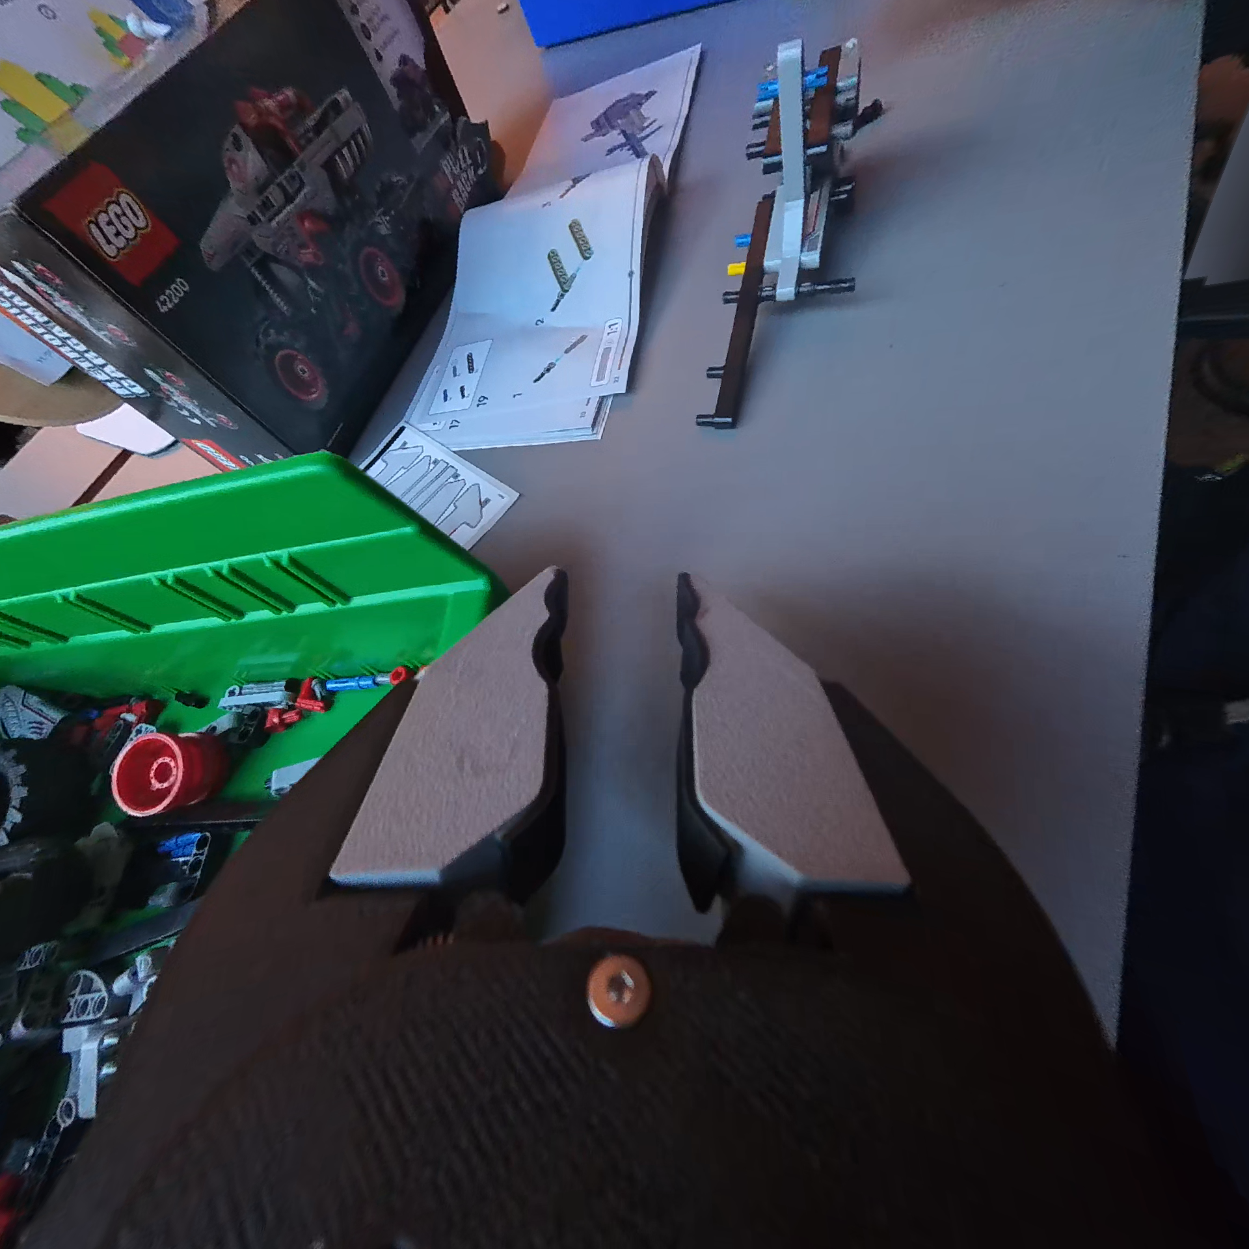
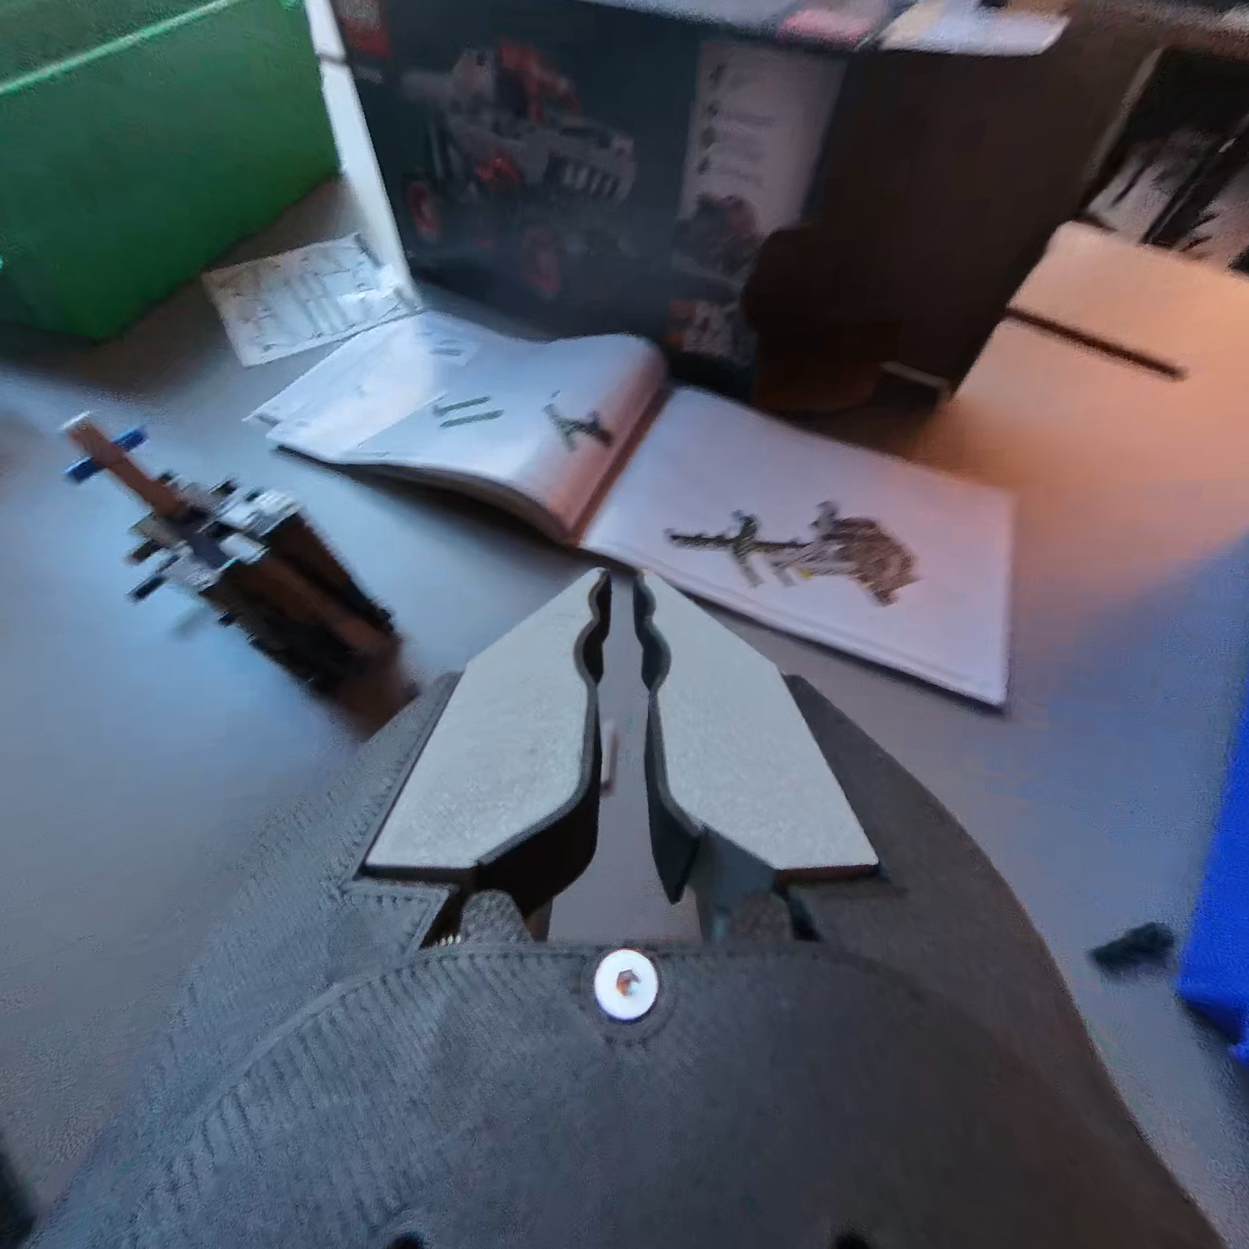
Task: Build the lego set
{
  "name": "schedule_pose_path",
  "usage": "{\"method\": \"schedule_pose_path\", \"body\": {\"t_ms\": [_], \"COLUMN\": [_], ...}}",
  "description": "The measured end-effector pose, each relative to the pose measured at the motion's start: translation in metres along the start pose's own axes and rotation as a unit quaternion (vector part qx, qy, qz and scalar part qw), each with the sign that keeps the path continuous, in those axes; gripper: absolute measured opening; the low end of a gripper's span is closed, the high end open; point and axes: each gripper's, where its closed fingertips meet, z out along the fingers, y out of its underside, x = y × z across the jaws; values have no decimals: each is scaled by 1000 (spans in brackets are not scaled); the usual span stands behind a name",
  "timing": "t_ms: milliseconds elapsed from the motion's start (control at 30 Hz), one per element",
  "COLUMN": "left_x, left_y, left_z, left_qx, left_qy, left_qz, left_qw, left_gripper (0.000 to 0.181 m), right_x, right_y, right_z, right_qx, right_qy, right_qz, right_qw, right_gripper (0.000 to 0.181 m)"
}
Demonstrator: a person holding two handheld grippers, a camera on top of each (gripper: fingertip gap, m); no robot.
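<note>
My left gripper (image 1: 622,588) hangs wide open and empty over the grey table (image 1: 912,608), beside the green bin (image 1: 223,581) of loose parts. My right gripper (image 2: 622,584) is nearly closed, apparently empty. The half-built frame (image 1: 791,223) stands near the open instruction booklet (image 2: 797,541), in front of the set's box (image 1: 223,223)

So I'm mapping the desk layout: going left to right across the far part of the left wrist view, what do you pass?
Set box → open instruction booklet → partly built Lego frame → the table's right edge. The green parts tray sits nearer, so it's left out.
</note>
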Motion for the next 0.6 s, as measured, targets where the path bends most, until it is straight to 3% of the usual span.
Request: {"method": "schedule_pose_path", "body": {"t_ms": [200, 300, 600], "left_x": [-4, -5, -6], "left_y": [-2, -2, 4], "left_z": [-3, -1, 7], "left_qx": [15, 16, -1], "left_qy": [-7, -6, -12], "left_qz": [0, -1, 11], "left_qw": [1000, 1000, 1000], "left_gripper": [29, 28, 27], "right_x": [59, 53, 51], "right_y": [-24, -26, -18], "right_z": [15, 5, 11], "right_qx": [74, 126, 100], "right_qy": [54, 31, 18], "right_qz": [-4, 25, 23], "right_qw": [996, 991, 995], "right_gripper": [3, 0, 2]}}
